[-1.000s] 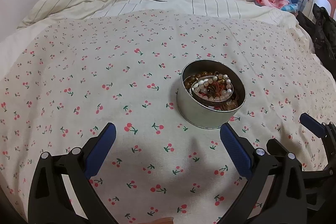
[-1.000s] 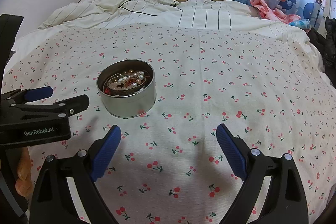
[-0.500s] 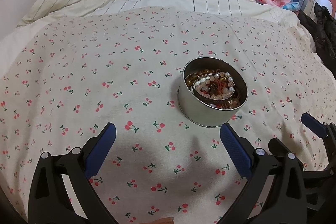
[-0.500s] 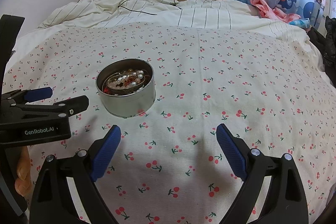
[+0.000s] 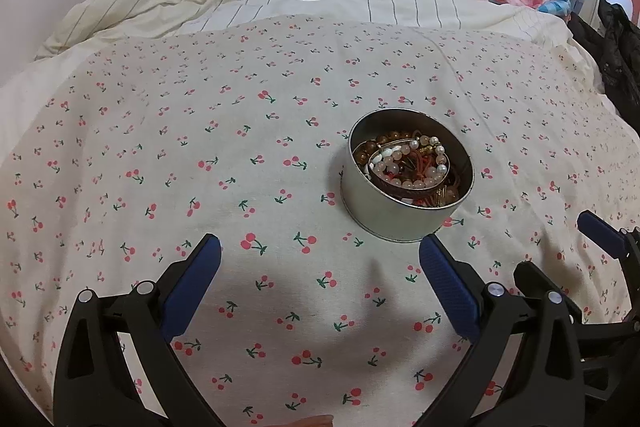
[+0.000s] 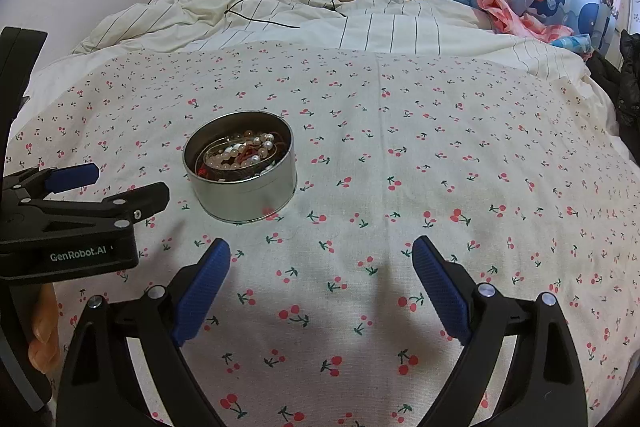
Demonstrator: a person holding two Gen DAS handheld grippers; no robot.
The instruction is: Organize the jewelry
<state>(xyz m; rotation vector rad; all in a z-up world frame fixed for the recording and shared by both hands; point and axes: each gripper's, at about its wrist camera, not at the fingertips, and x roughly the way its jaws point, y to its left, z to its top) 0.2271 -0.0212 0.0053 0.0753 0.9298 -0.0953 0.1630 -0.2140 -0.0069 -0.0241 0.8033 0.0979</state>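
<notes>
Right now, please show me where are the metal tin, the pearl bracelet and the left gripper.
metal tin (image 5: pixel 394 217): left wrist view, on its front outer wall.
pearl bracelet (image 6: pixel 264 138): right wrist view, on white beads at the pile's top.
left gripper (image 5: pixel 320 255): left wrist view, midway between its blue fingertips.

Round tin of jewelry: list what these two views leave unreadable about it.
- Tin bottom layer, both views: buried under the pearl bracelet and tangled beads.
- Piece count: strands overlap; too small in the right wrist view.
- Far outer wall: hidden by the tin itself.
- Any lid: none in frame.
</notes>
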